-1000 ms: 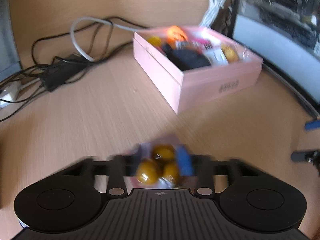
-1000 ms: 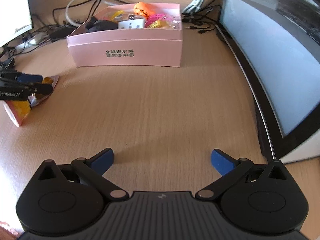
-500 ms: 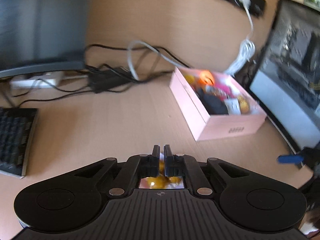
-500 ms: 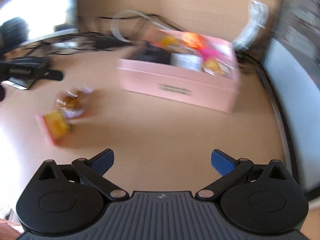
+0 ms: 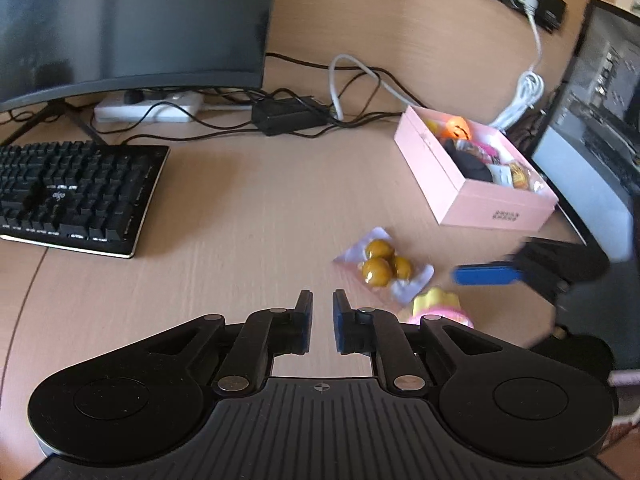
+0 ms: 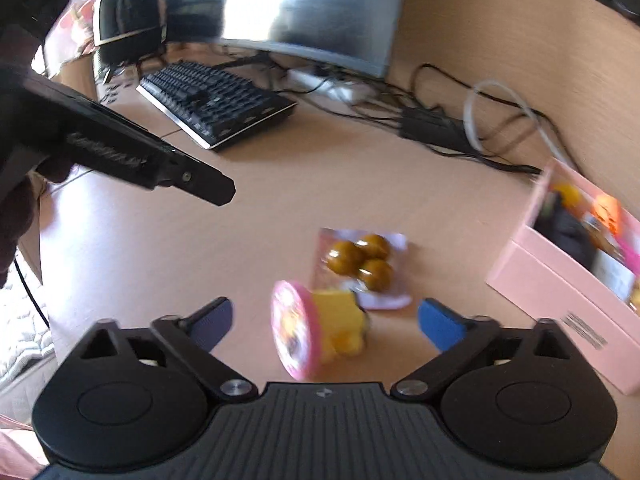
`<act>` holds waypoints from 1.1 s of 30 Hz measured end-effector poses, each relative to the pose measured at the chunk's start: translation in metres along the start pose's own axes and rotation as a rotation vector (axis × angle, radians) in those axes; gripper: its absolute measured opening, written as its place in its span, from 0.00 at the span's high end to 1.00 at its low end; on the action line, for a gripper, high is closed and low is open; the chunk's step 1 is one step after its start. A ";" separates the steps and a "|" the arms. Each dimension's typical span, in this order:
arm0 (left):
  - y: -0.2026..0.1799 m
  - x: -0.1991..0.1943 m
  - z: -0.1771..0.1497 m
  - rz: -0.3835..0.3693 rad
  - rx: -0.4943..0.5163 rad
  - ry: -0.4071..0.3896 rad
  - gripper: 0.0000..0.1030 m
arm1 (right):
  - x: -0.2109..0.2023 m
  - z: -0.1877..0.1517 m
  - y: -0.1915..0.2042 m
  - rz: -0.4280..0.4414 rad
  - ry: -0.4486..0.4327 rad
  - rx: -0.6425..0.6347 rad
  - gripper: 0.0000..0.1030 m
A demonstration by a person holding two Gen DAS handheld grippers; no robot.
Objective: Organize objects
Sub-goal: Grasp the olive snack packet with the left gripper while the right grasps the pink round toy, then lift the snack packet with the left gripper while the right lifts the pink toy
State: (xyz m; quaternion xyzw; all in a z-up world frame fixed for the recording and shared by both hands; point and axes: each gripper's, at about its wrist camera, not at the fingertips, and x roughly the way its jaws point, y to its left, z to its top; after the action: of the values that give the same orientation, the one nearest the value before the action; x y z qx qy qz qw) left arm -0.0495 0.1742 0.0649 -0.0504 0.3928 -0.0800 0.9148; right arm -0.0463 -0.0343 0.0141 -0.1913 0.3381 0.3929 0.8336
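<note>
A clear packet of brown balls [image 5: 382,267] [image 6: 362,266] lies on the wooden desk. A yellow cup with a pink lid [image 5: 440,309] [image 6: 316,330] lies on its side beside it. A pink box [image 5: 472,176] [image 6: 572,276] holds several items. My left gripper [image 5: 322,307] is nearly shut with a small gap and empty, raised above the desk left of the packet; its body also shows in the right wrist view [image 6: 132,156]. My right gripper [image 6: 326,318] is open, its fingers on either side of the cup; one blue finger shows in the left wrist view [image 5: 486,274].
A black keyboard [image 5: 76,196] [image 6: 218,102] lies at the left under a dark monitor [image 5: 132,20]. Cables, a black adapter [image 5: 290,116] and a white power strip [image 5: 148,110] lie at the back. A second monitor [image 5: 592,132] stands right of the box.
My left gripper let go of the packet of balls, rose and drew back; the packet now lies on the desk. My right gripper moved left and down over the yellow cup.
</note>
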 end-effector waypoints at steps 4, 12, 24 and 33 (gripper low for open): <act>-0.010 0.004 -0.001 -0.009 0.085 0.008 0.88 | 0.009 0.004 0.001 -0.002 0.066 0.003 0.53; -0.056 0.045 0.012 -0.088 0.344 -0.021 0.84 | -0.037 -0.026 -0.045 -0.148 0.092 0.115 0.59; -0.057 0.103 0.019 -0.055 0.348 0.048 0.78 | -0.079 -0.077 -0.068 -0.269 0.138 0.277 0.39; -0.063 0.111 0.041 -0.104 0.350 0.026 0.77 | -0.089 -0.090 -0.055 -0.315 0.132 0.255 0.24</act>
State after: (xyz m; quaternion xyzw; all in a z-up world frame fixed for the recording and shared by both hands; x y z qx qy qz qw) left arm 0.0491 0.0926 0.0243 0.0905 0.3817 -0.1948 0.8990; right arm -0.0819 -0.1675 0.0176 -0.1599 0.4049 0.1984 0.8781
